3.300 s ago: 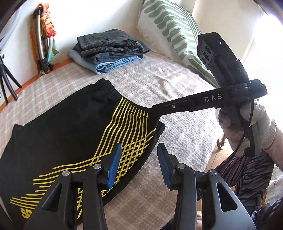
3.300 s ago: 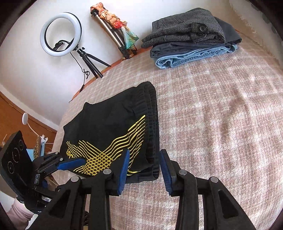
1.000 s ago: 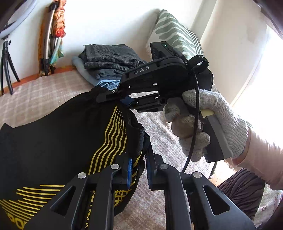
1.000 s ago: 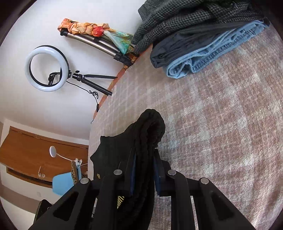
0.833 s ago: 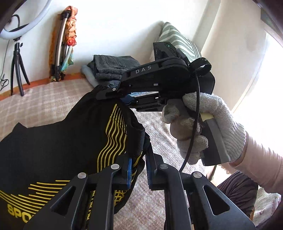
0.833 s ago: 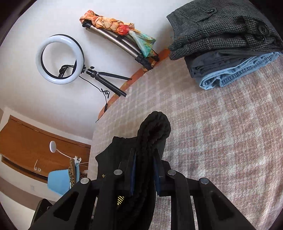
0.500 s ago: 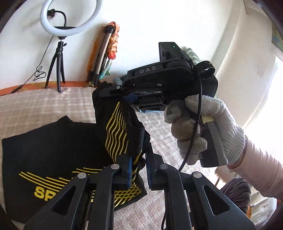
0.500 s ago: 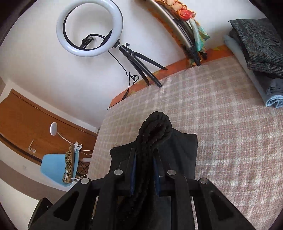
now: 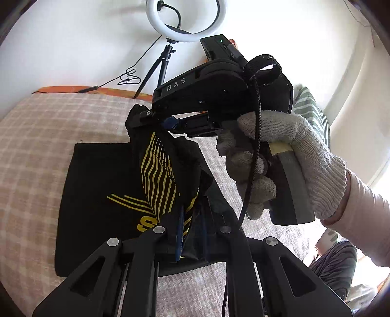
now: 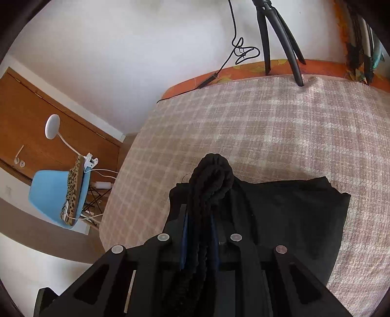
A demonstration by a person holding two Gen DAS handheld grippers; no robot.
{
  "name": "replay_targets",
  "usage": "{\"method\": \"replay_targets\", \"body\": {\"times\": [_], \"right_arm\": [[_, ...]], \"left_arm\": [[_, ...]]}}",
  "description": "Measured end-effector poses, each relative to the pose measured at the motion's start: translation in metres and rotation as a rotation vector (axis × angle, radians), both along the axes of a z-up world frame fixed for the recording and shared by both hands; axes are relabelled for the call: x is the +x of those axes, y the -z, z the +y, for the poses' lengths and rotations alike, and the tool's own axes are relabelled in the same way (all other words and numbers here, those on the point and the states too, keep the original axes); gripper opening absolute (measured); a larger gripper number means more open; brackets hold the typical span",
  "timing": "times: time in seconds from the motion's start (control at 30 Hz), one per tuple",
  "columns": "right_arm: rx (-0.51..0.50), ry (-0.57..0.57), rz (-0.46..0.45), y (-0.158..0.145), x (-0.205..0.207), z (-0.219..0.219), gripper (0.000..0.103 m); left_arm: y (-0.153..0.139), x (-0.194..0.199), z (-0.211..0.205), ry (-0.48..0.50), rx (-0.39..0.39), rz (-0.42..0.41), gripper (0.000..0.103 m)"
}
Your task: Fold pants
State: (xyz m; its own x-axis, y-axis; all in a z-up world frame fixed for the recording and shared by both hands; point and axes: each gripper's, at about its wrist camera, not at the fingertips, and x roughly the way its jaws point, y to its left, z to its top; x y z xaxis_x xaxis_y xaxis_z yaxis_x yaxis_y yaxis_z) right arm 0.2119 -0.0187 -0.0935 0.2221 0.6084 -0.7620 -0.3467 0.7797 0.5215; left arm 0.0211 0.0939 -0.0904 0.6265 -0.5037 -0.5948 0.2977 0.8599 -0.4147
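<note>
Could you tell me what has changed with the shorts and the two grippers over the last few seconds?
Both were open over the flat black shorts. Now the left hand-held gripper is shut on the hem edge and the right hand-held gripper on the bunched waistband, and together they have lifted that side up and carried it over toward the ring light end. The lower half of the shorts still lies on the checked blanket.
</note>
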Motion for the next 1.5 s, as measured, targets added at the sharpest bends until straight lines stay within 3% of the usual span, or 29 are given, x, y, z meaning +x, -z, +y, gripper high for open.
{"method": "replay_targets", "body": {"times": [0.2,0.4,0.47,0.53,0.63,0.83,0.93,1.03,1.17,1.33,1.4,1.5], "right_arm": [[-0.049,-0.013,0.037,0.025,0.008,0.032,0.015],[-0.072,-0.053,0.060,0.033,0.011,0.061,0.015],[-0.069,-0.100,0.111,0.041,0.014,0.074,0.022],[-0.062,-0.150,0.155,0.046,0.014,0.087,0.038],[-0.048,-0.192,0.124,0.033,0.008,0.091,0.044],[-0.010,-0.156,0.022,0.007,-0.012,0.046,0.047],[-0.050,-0.098,-0.023,0.015,-0.031,0.021,0.045],[-0.030,-0.053,0.002,0.032,-0.044,0.007,0.045],[0.058,-0.129,0.057,0.044,-0.064,0.023,0.045],[0.171,-0.322,0.111,0.040,-0.093,0.055,0.046],[0.172,-0.337,0.064,0.029,-0.099,0.046,0.046],[0.152,-0.266,-0.027,0.008,-0.094,0.013,0.046]], "left_arm": [[0.011,0.001,0.026,-0.054,0.014,0.026,0.008],[-0.002,-0.006,0.077,-0.214,-0.015,0.040,0.009],[-0.005,-0.006,0.094,-0.272,-0.026,0.050,0.009],[-0.009,-0.007,0.103,-0.302,-0.027,0.048,0.009],[-0.011,-0.008,0.107,-0.315,-0.022,0.030,0.009],[-0.004,0.000,0.102,-0.290,0.009,0.044,0.009],[-0.003,0.006,0.103,-0.290,0.022,0.049,0.009],[-0.004,0.010,0.110,-0.317,0.008,0.052,0.009],[-0.013,0.011,0.122,-0.356,0.007,0.032,0.009],[-0.020,0.010,0.132,-0.385,-0.013,0.021,0.009],[-0.017,0.011,0.129,-0.369,-0.017,0.035,0.009],[-0.010,0.013,0.111,-0.326,0.006,0.046,0.009]]}}
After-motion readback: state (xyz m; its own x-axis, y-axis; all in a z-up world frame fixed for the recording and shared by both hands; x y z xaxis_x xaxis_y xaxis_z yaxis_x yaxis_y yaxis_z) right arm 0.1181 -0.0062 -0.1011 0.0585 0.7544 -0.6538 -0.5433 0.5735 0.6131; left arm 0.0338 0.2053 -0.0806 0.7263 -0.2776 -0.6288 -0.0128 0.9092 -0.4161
